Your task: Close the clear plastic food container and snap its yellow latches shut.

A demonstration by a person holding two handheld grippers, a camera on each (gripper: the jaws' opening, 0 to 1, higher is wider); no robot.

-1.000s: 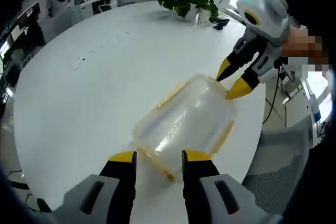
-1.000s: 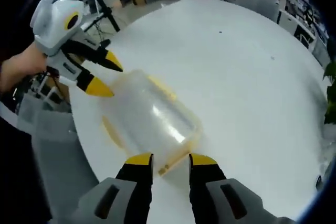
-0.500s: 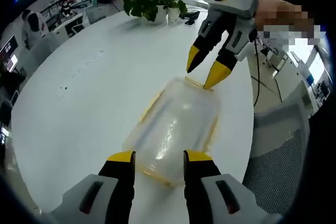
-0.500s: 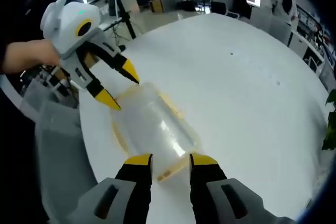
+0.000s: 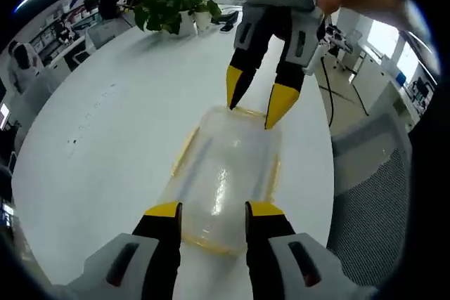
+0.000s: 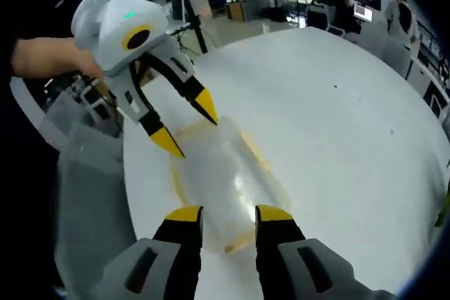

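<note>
Container (image 5: 223, 177) clear, lid on, lying on white table (image 5: 105, 131) near its edge | yellow latches (image 6: 238, 244) look unsnapped, all left to do | left gripper (image 5: 205, 209) jaws wide at near end | right gripper (image 6: 228, 212) wide at opposite end | vs earlier: grippers now squarely end-to-end.

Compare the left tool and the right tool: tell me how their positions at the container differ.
The left tool and the right tool sit at opposite short ends of the clear container on the white table, pointing toward each other. In each one's own view its tips straddle the near end, while the other's tips angle down onto the far end. Both are open, with yellow tips.
</note>
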